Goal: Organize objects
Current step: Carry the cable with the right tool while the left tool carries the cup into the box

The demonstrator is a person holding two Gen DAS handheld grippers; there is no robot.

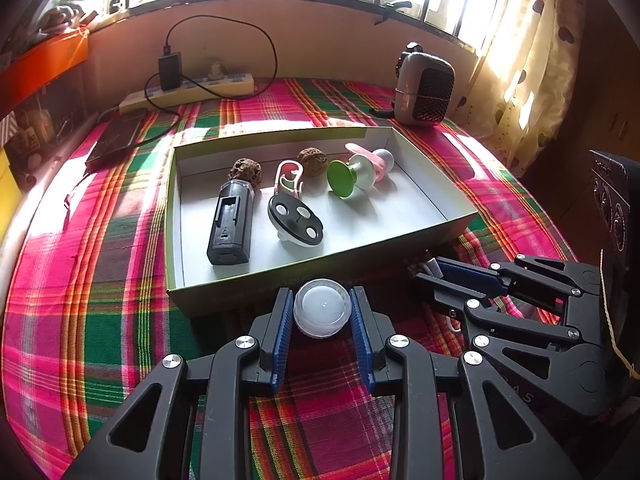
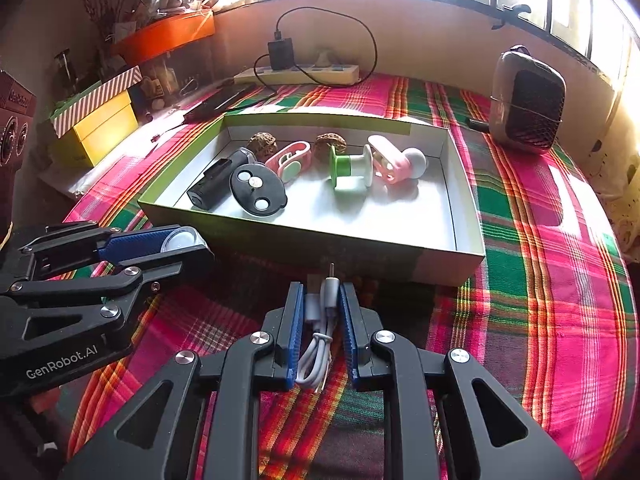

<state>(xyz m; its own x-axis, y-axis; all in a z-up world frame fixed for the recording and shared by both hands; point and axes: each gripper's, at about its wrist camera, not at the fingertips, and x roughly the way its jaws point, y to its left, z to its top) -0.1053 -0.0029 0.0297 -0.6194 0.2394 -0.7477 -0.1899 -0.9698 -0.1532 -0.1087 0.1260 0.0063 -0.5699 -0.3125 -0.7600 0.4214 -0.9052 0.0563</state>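
Observation:
My left gripper (image 1: pixel 322 300) is shut on a small round clear-and-white jar (image 1: pixel 322 313), just in front of the near wall of the open cardboard box (image 1: pixel 424 236). My right gripper (image 2: pixel 319 292) is shut on a coiled white USB cable (image 2: pixel 320 320), also in front of the box (image 2: pixel 452 264). In the box lie a black device (image 1: pixel 232 224), a black disc with white dots (image 1: pixel 295 216), two walnuts (image 1: pixel 246 172), a pink clip (image 1: pixel 289 178), a green-and-white spool (image 1: pixel 346 178) and a pink-and-white piece (image 1: pixel 378 162). The right gripper (image 1: pixel 424 272) appears at the right of the left wrist view, the left gripper (image 2: pixel 188 242) at the left of the right wrist view.
A plaid cloth (image 1: pixel 100 264) covers the table. At the back stand a power strip with a black charger (image 1: pixel 172 72), a dark flat device (image 1: pixel 116 138) and a small mesh-fronted speaker (image 1: pixel 426 88). Yellow and striped boxes (image 2: pixel 100 120) stand at the left edge, a curtain (image 1: pixel 532 64) at the right.

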